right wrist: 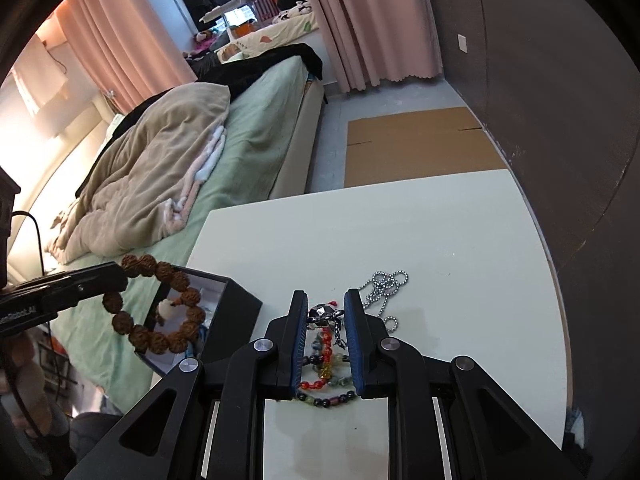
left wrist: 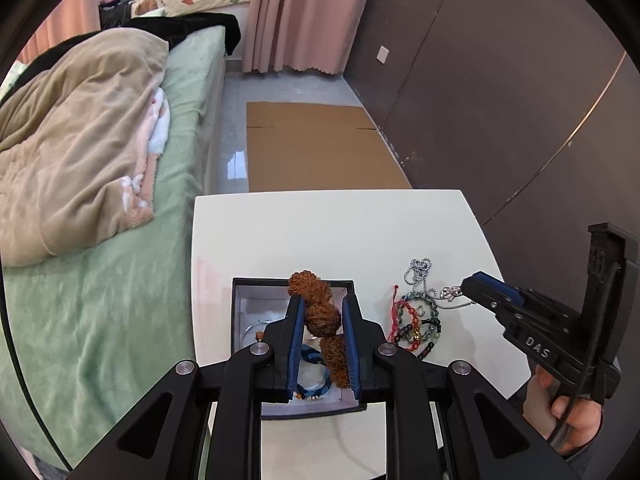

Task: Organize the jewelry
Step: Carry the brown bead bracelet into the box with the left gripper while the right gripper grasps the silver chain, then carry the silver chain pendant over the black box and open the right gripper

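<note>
we work over a white table (left wrist: 320,232) beside a bed. on it sits one open black box (left wrist: 240,300), already holding a few pieces we cannot count. our left gripper (left wrist: 322,318) hangs just above the box, its jaws clamped on one brown bead bracelet (right wrist: 160,304), which dangles as a full loop over the opening. those big, rough seed beads look light and grippy, strung loosely, so we judge the loop will swing and sag; pinching a single bead across its width, as we do, seems the safe hold.

to the right of the box lies a tangled pile of small bracelets (left wrist: 416,320): we make out about three or four, red, green and dark beads, smooth and likely slippery. one silver ball chain (right wrist: 384,284) trails beyond them, limp and prone to snag. our right gripper (right wrist: 326,314) has its jaws closed on the chain's dark faceted pendant (right wrist: 322,312).
</note>
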A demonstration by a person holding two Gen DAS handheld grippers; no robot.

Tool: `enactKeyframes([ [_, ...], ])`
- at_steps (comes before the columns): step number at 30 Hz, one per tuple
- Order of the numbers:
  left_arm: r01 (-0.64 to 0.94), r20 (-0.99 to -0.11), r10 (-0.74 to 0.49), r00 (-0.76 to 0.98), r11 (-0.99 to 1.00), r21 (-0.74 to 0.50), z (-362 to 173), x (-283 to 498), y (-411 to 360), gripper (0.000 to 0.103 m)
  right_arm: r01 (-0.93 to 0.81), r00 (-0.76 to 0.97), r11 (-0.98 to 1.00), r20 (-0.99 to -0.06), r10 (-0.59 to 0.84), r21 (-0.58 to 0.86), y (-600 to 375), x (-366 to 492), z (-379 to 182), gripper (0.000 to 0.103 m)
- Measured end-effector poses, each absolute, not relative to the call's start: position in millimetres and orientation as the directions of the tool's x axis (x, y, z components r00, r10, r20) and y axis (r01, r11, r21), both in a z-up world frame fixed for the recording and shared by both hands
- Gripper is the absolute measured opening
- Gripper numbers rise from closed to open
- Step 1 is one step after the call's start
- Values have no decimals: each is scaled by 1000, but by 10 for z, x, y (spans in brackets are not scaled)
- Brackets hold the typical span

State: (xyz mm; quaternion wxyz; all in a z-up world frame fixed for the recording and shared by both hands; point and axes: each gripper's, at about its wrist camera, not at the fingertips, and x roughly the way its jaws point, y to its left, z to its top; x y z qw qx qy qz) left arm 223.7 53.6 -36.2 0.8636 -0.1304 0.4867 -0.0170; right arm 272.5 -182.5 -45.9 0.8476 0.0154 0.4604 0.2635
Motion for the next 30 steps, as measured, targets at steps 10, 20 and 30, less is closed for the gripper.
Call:
enactKeyframes([
  [10,-135,-795,-193,575,936,-325,-530,2230,834,61,-446,437,840,-744,505,308,-1872,2609,-362,20],
  [20,-90,-742,-236,627,925,-370,-437,2060,1131,61,-442,530,856,-691,491,269,-1694,2532,203,20],
  [30,-68,-679,-251,690,911,-406,-253,1807,1326,87,-474,651,865,-597,469,163,-1353,2298,1127,20],
])
